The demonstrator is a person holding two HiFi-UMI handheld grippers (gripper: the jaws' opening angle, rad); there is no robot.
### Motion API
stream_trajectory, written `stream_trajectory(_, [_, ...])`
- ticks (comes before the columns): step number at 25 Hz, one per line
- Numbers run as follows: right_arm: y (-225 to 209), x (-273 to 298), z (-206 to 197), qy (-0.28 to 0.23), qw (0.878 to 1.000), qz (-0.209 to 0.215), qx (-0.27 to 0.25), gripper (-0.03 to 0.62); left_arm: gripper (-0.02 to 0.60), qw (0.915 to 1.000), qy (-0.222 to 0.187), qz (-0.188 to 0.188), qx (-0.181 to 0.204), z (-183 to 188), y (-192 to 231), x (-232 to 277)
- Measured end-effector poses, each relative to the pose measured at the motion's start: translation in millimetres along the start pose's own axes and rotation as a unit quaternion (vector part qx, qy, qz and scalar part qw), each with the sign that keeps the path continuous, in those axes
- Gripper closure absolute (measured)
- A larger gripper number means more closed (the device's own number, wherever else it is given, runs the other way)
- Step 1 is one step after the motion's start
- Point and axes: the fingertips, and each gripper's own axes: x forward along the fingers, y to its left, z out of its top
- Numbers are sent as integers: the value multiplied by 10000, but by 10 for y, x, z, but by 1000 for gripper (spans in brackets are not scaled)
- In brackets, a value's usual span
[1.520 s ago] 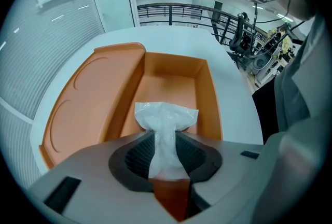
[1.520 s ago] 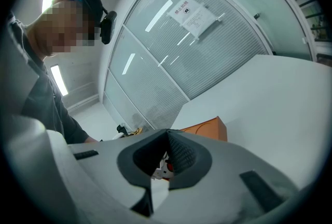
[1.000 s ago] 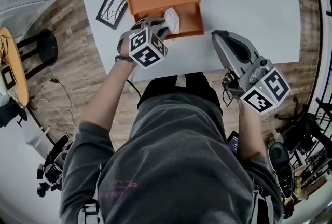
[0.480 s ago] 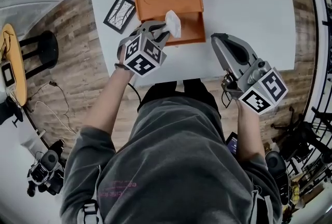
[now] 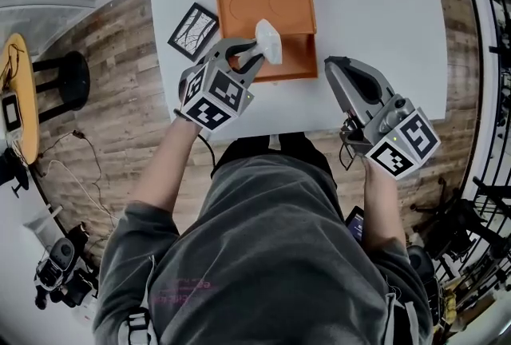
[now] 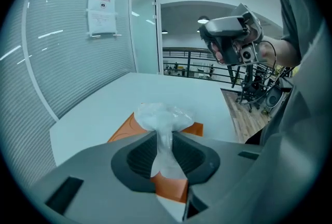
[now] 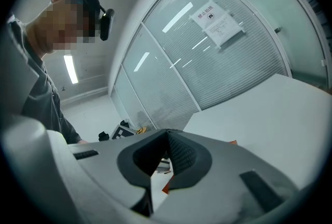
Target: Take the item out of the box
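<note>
Item: crinkled white plastic packet, pinched by its neck in the left tongs, raised just over the orange box on the table. Right tongs closed, empty, off to the side. Risk: the thin film could slip from the pinch and fall into the box.

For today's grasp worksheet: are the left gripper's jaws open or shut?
Shut: the left gripper pinches the crumpled white plastic bag by its neck.

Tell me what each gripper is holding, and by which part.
The left gripper pinches the white crinkled item by its narrow, gathered neck, with the puffed end beyond the jaws. The right gripper holds nothing.
</note>
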Motion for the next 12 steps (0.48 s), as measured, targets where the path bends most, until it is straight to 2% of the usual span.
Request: stream_trajectory(12, [174, 53, 218, -92, 9995, 37, -297, 591, 483, 9953, -931, 193, -205, 531, 131, -541])
